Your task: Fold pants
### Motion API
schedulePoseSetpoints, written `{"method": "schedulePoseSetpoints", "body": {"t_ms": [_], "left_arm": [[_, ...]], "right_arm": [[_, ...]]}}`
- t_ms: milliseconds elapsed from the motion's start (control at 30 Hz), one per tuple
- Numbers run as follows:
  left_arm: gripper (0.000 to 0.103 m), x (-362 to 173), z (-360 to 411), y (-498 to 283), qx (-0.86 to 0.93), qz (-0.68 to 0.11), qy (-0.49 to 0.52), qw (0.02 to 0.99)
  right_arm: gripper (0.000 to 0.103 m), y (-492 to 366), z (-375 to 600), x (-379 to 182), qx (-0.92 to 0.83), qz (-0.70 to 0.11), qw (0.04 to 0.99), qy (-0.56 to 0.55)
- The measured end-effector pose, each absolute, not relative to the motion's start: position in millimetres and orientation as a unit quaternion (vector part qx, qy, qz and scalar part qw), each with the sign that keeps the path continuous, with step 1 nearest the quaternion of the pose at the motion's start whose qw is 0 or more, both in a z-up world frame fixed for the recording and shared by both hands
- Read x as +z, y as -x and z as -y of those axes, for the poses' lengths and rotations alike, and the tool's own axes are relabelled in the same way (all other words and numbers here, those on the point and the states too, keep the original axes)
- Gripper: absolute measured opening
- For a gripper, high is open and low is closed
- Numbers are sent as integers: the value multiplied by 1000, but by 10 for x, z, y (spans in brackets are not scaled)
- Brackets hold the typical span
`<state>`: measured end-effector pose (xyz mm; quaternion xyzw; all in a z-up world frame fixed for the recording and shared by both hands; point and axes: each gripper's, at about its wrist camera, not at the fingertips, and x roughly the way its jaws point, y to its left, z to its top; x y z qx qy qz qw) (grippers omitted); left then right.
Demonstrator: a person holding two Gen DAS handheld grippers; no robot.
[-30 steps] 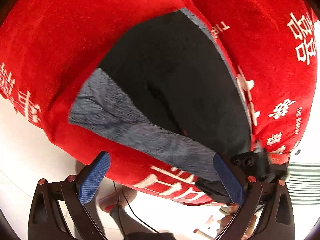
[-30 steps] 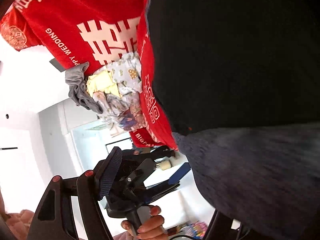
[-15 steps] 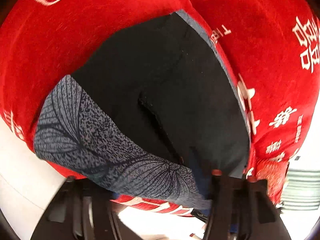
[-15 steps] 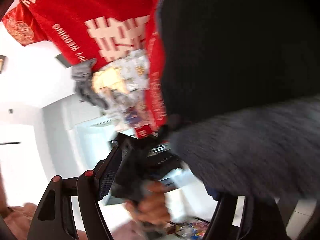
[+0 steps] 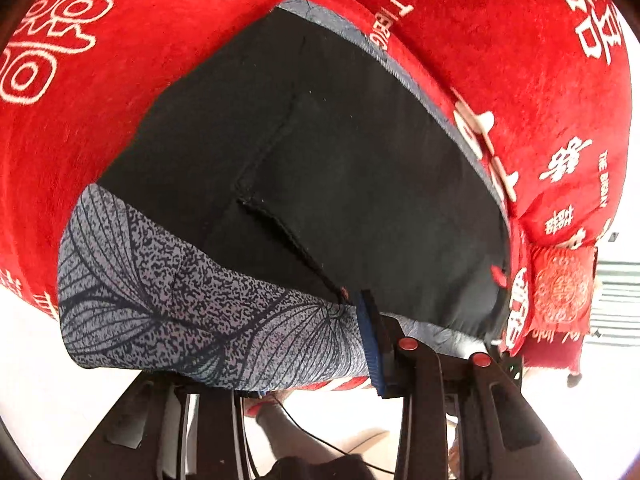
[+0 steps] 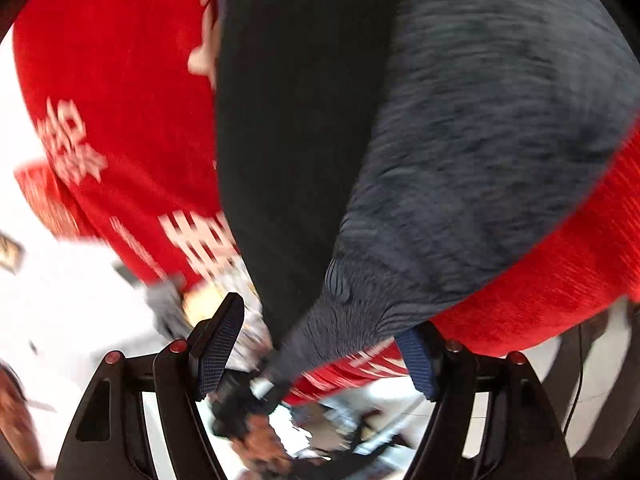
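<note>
The black pants with the grey leaf-print waistband [image 5: 304, 184] are lying flat across a plush red blanket covered in white Chinese characters and lettering [image 5: 100, 92], which is draped over whatever is underneath. The black part is looking smooth and matte with a stitched seam running diagonally through it, while the waistband is speckled grey with thin dark vein lines fanning out. A narrow strip of that same grey print is peeking out along the pants' far edge.

The left gripper [image 5: 360, 344] is biting down on the waistband right at the blanket's near edge. I'm only seeing one blue ribbed pad [image 5: 370, 344] pressed against the cloth; the other finger is tucked under the fabric, so it's reading as pinching the band.

In the right wrist view the right gripper [image 6: 320, 348] is sitting with its jaws spread wide, and a bunched, puckered corner of the grey band is hanging down between the two pads [image 6: 218, 344] without either one clearly touching it. That whole view is pretty motion-smeared. Below the fingers there's a blurry dark tool and what's looking like a hand, but I can't make out details. The blanket's edges are getting cut off by the fisheye rim in both views.
</note>
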<state>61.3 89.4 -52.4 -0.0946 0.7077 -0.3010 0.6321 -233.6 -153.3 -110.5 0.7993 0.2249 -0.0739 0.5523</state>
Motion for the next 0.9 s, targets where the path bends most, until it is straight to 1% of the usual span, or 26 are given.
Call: {"method": "schedulePoseSetpoints", "body": {"t_ms": [33,67,100,133,200,300,367,433,567,600,633,700,800,833,867,900], "left_arm": [[37,-509,-869,-608,-302,-707,83,634],[37,-501,-851,-604,-300,-706,69,638],[37,-500,-844,-597,-297,-705,53,642],[37,-504,-804,-584,-286,-704,23,650],[37,-494,-712,-550,-270,-700,-28,661],[37,-334,-644,-521,-278,-682,-41,675],[37,-149,-611,-581,-285,-669,-21,686],[37,33,-559,-691,-290,-656,2,697],[38,250,-263,-1000,-288,-624,14,726],[47,261,-169,-1102,-282,-616,11,735],[68,258,-76,-1225,-265,-605,6,750],[88,224,-31,-1478,-228,-580,7,782],[88,-106,167,-1911,-194,-589,30,784],[94,-197,217,-1985,-180,-589,25,788],[98,-304,315,-2076,-163,-588,16,792],[100,-400,385,-2148,-143,-586,5,797]], "right_arm": [[65,2355,1519,-1106,-82,-217,549,-803],[50,2365,1515,-1089,-93,-219,550,-801],[10,2370,1518,-1065,-110,-231,552,-793],[6,2364,1529,-1032,-126,-246,556,-784],[6,2238,1604,-851,-140,-294,579,-747],[6,1947,1754,-397,-132,-349,635,-677],[6,1711,1907,-42,-115,-365,667,-639],[6,1500,2084,195,-99,-369,686,-619],[6,954,2496,378,-71,-396,706,-583],[6,774,2615,375,-65,-407,709,-572],[6,637,2719,343,-60,-415,711,-564],[7,380,2939,312,-51,-425,716,-551],[9,-75,3260,35,-40,-449,704,-549],[9,-216,3346,-86,-39,-460,698,-547],[9,-338,3427,-254,-42,-476,691,-543],[11,-443,3476,-397,-45,-492,682,-539]]}}
